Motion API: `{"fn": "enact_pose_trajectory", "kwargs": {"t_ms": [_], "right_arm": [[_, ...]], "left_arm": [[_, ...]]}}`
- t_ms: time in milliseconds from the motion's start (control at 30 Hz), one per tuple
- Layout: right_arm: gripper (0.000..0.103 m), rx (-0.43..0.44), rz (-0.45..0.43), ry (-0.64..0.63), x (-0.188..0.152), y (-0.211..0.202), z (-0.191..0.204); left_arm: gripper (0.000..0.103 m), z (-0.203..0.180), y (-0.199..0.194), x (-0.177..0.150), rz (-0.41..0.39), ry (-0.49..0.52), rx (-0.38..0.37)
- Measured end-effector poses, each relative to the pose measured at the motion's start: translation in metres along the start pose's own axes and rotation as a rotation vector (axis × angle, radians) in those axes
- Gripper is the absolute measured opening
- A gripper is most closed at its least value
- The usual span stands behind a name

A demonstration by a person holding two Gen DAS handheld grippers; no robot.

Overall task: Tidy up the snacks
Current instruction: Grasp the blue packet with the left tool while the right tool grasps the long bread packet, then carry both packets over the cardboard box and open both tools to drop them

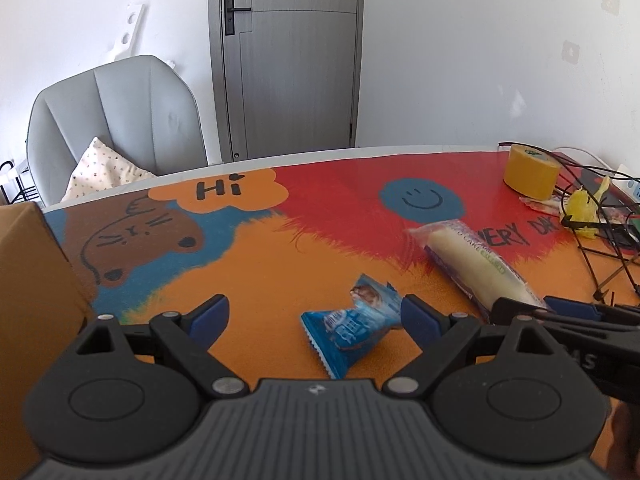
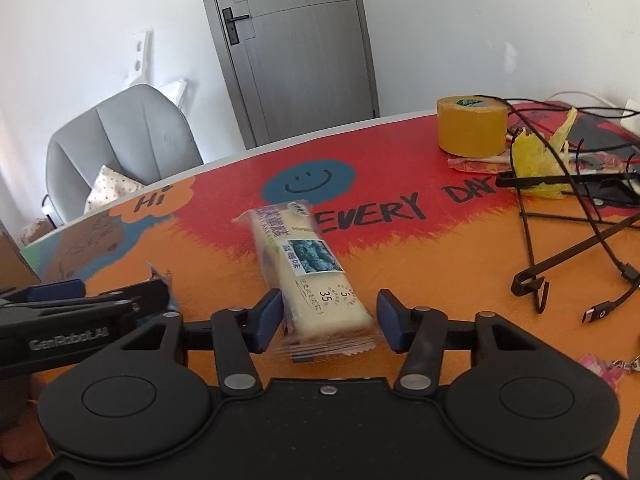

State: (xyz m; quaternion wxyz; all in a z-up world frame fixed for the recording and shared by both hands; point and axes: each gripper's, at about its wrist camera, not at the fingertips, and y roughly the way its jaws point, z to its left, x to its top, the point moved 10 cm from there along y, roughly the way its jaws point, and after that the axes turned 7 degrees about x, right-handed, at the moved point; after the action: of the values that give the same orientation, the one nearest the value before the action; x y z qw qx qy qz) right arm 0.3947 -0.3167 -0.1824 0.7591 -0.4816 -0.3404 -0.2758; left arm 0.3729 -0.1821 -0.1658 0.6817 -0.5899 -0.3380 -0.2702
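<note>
Cream-filled cake bar in clear wrapper (image 2: 312, 280) lies on the printed table (image 2: 420, 280), between the right gripper's (image 2: 327, 320) parted jaws; centre before clamping. Left gripper (image 1: 316, 320), spread wide, straddles the blue foil packet (image 1: 352, 324).

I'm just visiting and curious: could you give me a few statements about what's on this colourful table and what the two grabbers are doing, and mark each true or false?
1. The left gripper has its jaws spread wide around a blue snack packet. True.
2. The long cake bar lies between the fingers of the right gripper. True.
3. The roll of yellow tape stands at the near edge of the table, beside the blue packet. False: it stands at the far side, by the tangle of black cables.
4. The door behind the table is wide open. False: it is closed.
5. The grey chair holds a patterned cushion. True.
</note>
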Motion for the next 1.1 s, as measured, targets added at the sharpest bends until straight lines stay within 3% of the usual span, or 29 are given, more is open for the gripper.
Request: {"fn": "enact_pose_trajectory", "kwargs": {"t_ms": [233, 367, 400, 433, 533, 733, 867, 1000, 1100], "right_arm": [[0.047, 0.074, 0.033, 0.044, -0.005, -0.007, 0.002], [0.048, 0.102, 0.032, 0.031, -0.005, -0.009, 0.011], [0.048, 0.099, 0.026, 0.02, -0.004, -0.01, 0.013], [0.048, 0.098, 0.02, 0.01, -0.003, -0.01, 0.015], [0.049, 0.093, 0.007, -0.002, -0.002, -0.009, 0.015], [0.062, 0.051, 0.002, -0.026, -0.003, -0.001, 0.015], [0.065, 0.024, 0.001, -0.055, -0.005, 0.004, 0.019], [0.076, -0.015, -0.029, -0.076, -0.003, 0.005, 0.02], [0.077, -0.027, -0.029, -0.09, -0.004, 0.01, 0.02]], "left_arm": [[0.091, -0.008, 0.01, -0.005, 0.009, 0.022, -0.001], [0.083, -0.013, 0.01, -0.009, 0.012, 0.014, -0.037], [0.075, -0.015, 0.01, -0.01, 0.007, 0.018, -0.045], [0.059, -0.016, 0.009, -0.012, 0.009, 0.021, -0.05], [0.035, -0.015, 0.01, -0.013, 0.003, 0.029, -0.031], [0.032, -0.004, 0.004, -0.014, 0.018, 0.021, -0.016], [0.032, 0.009, -0.005, -0.015, 0.011, 0.01, 0.002], [0.032, 0.024, -0.014, -0.016, 0.013, 0.003, 0.023], [0.032, 0.034, -0.022, -0.017, 0.011, -0.008, 0.029]]}}
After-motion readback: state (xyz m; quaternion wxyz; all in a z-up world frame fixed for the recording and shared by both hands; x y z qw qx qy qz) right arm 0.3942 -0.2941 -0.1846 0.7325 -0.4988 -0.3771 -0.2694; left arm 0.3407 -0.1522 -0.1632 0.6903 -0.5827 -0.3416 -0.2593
